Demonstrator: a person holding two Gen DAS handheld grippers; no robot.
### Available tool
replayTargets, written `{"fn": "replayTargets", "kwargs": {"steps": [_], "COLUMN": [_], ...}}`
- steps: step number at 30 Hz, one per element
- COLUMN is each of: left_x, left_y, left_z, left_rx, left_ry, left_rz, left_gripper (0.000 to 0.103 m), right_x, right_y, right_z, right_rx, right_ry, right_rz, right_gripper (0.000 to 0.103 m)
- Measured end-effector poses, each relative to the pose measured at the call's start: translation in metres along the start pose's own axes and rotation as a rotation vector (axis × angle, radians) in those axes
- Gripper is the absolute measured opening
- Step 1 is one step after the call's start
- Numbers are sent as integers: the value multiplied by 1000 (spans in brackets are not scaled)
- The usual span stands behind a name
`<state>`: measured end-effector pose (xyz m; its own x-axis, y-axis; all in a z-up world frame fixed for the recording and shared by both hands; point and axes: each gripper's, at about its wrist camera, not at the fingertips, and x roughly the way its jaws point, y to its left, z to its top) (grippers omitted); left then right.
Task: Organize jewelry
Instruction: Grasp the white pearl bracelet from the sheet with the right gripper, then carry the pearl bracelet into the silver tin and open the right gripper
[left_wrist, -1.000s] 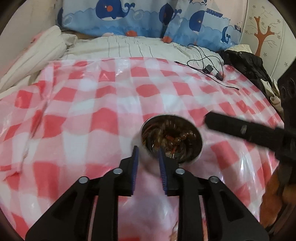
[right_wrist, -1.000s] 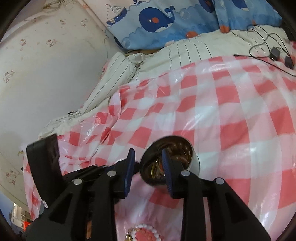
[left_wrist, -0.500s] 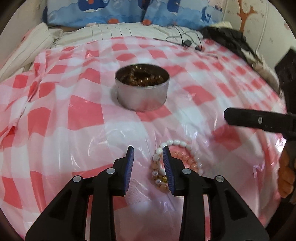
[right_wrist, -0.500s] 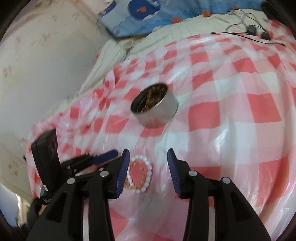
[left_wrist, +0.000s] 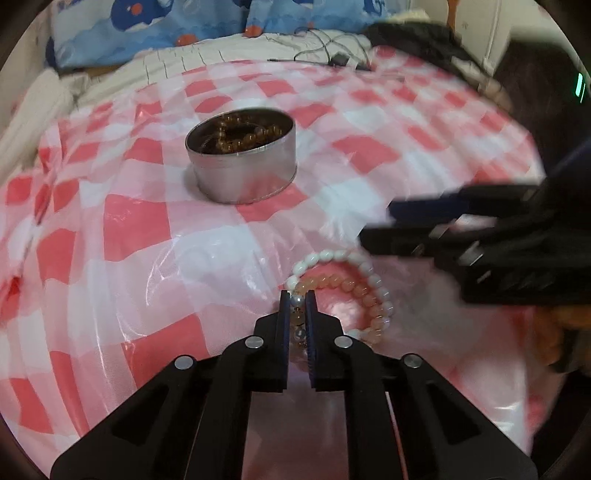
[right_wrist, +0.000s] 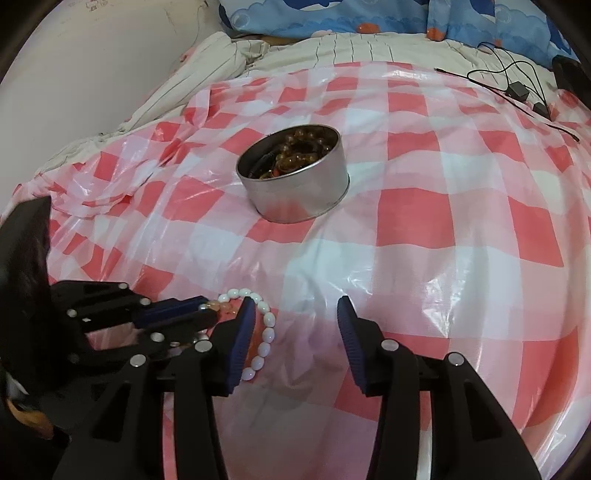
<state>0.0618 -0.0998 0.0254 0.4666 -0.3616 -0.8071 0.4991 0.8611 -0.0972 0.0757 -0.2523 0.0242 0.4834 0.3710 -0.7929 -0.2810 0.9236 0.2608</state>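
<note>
Tongs first, from the left wrist view: the left gripper (left_wrist: 297, 295) is closing, its jaws nearly together, and beads of the bracelets (left_wrist: 343, 291) are sitting between the pads. A white strand and a peach strand are lying together on the checked cloth (left_wrist: 147, 229), near the tin (left_wrist: 242, 162), which is already holding other beads. The right gripper (left_wrist: 436, 229) is reaching in from the right, just beside the far arc of the bracelets.

From the right wrist view, the right gripper (right_wrist: 295, 314) is opening, standing about half wide, with nothing but cloth between its jaws; its left finger is lying against the white strand (right_wrist: 264, 332). The left gripper (right_wrist: 199, 314) is pinching the strands' other side. The tin (right_wrist: 293, 177) is sitting well beyond both.

Judging the risk: the left pads may be catching two strands at once, or only a bead or two, so a lift could be dragging both or letting them slip. The slick, wrinkled plastic could also be getting pinched and pulled, nudging the tin. The right finger could be pushing the white strand away as it moves.
</note>
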Motion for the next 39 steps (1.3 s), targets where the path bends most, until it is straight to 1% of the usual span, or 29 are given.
{"fn": "replayTargets", "kwargs": {"steps": [1, 3, 4, 8, 11, 12, 13, 14, 15, 16, 18, 19, 21, 23, 25, 27, 30, 33, 37, 39], "left_x": [-4, -20, -26, -42, -48, -47, -46, -45, -44, -43, -43, -43, -43, -41, -39, -38, -40, -45, -53, -56], "left_y": [3, 16, 23, 48, 59, 60, 60, 60, 58, 57, 57, 58, 57, 57, 57, 56, 54, 54, 51, 50], "left_z": [2, 7, 9, 14, 15, 16, 16, 17, 17, 18, 18, 18, 18, 18, 18, 19, 19, 24, 41, 54], "left_rx": [-14, -77, -101, -184, -225, -228, -226, -222, -215, -210, -208, -209, -213, -215, -215, -211, -206, -213, -206, -200], "left_ry": [-12, -64, -85, -145, -163, -162, -157, -154, -150, -148, -148, -149, -148, -146, -145, -146, -160, -179, -204, -220], "left_rz": [-17, -66, -72, -35, -20, -18, -16, -15, -11, -9, -9, -8, -5, -2, 0, 3, 2, -20, -37, -42], "left_gripper": [7, 7, 7, 7, 7, 7, 7, 7, 7, 7, 7, 7, 7, 7, 7, 7, 7, 7, 7, 7], "right_x": [2, 7, 10, 17, 23, 25, 28, 29, 30, 29, 24, 17, 5, -7, -16, -23, -30, -38, -47, -44], "right_y": [1, 6, 9, 26, 44, 49, 56, 64, 66, 64, 45, 28, 7, -12, -28, -36, -38, -41, -37, -41], "right_z": [0, -1, -1, -5, -11, -13, -16, -19, -19, -18, -10, -4, 1, 4, 6, 7, 8, 15, 30, 40], "right_rx": [-9, -35, -54, -149, -248, -281, -329, -382, -389, -362, -214, -101, 37, 139, 219, 258, 271, 282, 278, 286], "right_ry": [5, 16, 23, 22, 25, 28, 31, 34, 43, 54, 70, 60, 19, -31, -81, -118, -148, -184, -241, -252], "right_rz": [-9, -43, -68, -138, -178, -191, -215, -229, -209, -174, -14, 106, 251, 356, 441, 487, 486, 507, 546, 553], "right_gripper": [46, 46, 46, 46, 47, 46, 36, 22, 15, 8, 8, 8, 8, 8, 8, 8, 8, 8, 8, 8]}}
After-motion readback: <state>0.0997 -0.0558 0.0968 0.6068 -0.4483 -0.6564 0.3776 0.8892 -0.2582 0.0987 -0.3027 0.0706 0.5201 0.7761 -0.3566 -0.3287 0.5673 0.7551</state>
